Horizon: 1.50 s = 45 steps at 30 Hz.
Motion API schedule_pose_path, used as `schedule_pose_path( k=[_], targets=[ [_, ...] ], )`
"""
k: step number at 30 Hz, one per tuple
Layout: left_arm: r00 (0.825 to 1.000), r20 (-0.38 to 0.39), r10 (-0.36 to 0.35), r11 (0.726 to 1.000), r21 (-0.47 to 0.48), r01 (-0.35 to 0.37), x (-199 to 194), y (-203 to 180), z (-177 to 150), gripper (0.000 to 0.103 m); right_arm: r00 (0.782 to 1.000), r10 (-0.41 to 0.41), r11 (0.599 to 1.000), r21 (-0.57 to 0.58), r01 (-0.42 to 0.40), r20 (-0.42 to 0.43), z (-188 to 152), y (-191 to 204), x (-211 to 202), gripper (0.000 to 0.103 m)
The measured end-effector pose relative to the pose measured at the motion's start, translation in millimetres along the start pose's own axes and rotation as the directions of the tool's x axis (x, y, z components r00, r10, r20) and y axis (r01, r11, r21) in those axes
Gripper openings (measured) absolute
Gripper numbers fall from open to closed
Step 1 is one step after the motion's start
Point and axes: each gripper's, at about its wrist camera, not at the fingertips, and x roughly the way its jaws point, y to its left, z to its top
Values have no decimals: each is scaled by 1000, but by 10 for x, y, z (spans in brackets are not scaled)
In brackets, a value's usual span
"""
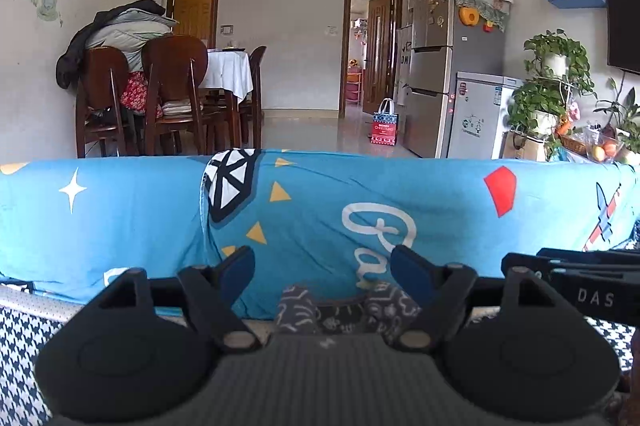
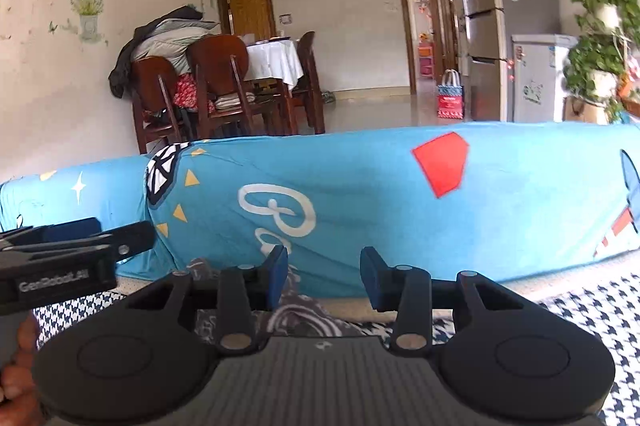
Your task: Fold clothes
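Note:
A dark grey garment with a white doodle pattern (image 1: pixel 304 310) lies low on the houndstooth seat, right under my left gripper (image 1: pixel 322 272), whose blue-padded fingers stand wide open above it. The same garment (image 2: pixel 296 314) shows below my right gripper (image 2: pixel 324 276), which is open too, with nothing between its pads. Most of the garment is hidden behind both gripper bodies. The two grippers sit side by side: the right one's body (image 1: pixel 588 286) pokes in at the left view's right edge, the left one's body (image 2: pixel 64 262) at the right view's left edge.
A blue patterned sheet (image 1: pixel 360 209) covers the sofa back straight ahead. The seat has a black-and-white houndstooth cover (image 2: pixel 580 306). A hand (image 2: pixel 18 378) holds the left gripper. Beyond stand dining chairs (image 1: pixel 172 93), a fridge (image 1: pixel 436 57) and plants (image 1: pixel 552 81).

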Motion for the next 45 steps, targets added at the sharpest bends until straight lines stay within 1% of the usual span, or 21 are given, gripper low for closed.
schedule_pose_path(
  k=[3, 7, 14, 17, 18, 21, 23, 26, 28, 32, 33, 34, 35, 37, 39, 41, 43, 44, 45],
  targets=[
    [1000, -18, -11, 1000, 3, 11, -142, -51, -60, 83, 999, -28, 998, 58, 30, -35, -97, -189, -147, 41],
    [998, -49, -30, 999, -23, 29, -320, -69, -172, 83, 994, -81, 993, 76, 86, -68, -215, -398, -385, 40],
    [995, -96, -37, 999, -9, 36, -660, -60, -411, 83, 981, -155, 973, 152, 172, -114, -531, -824, -859, 44],
    [993, -109, -37, 999, -15, 35, -844, -44, -494, 84, 980, -167, 950, 246, 190, -112, -589, -991, -1029, 44],
    [993, -110, -35, 999, -16, 34, -913, -40, -522, 84, 979, -168, 942, 274, 193, -113, -602, -1026, -1066, 46],
    [993, -110, -34, 999, -11, 33, -1123, -21, -619, 88, 978, -162, 923, 330, 197, -130, -640, -1068, -1114, 51],
    [993, -114, -36, 999, -8, 35, -1242, -8, -685, 89, 977, -162, 915, 348, 202, -141, -663, -1075, -1131, 51],
    [991, -124, -44, 999, 4, 45, -1343, -14, -754, 89, 972, -155, 931, 303, 204, -178, -698, -976, -1048, 51],
    [990, -132, -53, 998, 16, 55, -1363, -33, -781, 89, 966, -150, 930, 301, 210, -210, -739, -943, -985, 51],
    [983, -162, -89, 996, -1, 90, -1336, -53, -809, 89, 941, -201, 930, 247, 270, -272, -843, -892, -822, 51],
    [981, -169, -96, 995, -7, 97, -1326, -57, -813, 89, 935, -206, 928, 246, 281, -288, -871, -898, -782, 48],
    [979, -176, -102, 995, -10, 102, -1313, -65, -816, 89, 930, -209, 924, 251, 289, -303, -894, -909, -749, 39],
    [978, -180, -103, 995, -8, 103, -1299, -78, -822, 89, 927, -208, 921, 257, 294, -313, -910, -922, -727, 35],
    [978, -185, -98, 995, 2, 100, -1274, -107, -838, 89, 929, -216, 915, 269, 300, -300, -898, -926, -744, 20],
    [976, -193, -95, 995, 13, 100, -1255, -135, -860, 89, 933, -228, 911, 278, 305, -277, -873, -921, -779, 17],
    [974, -204, -100, 994, 16, 105, -1241, -154, -885, 89, 939, -253, 909, 275, 312, -232, -820, -895, -848, 15],
    [971, -215, -106, 994, 18, 112, -1226, -169, -908, 89, 943, -303, 912, 244, 329, -138, -732, -822, -975, 15],
    [970, -218, -106, 993, 20, 114, -1219, -178, -918, 89, 941, -329, 914, 224, 339, -84, -686, -781, -1044, 15],
    [969, -222, -106, 993, 24, 114, -1212, -188, -927, 89, 934, -357, 914, 195, 354, -23, -645, -723, -1115, 15]
  ],
)
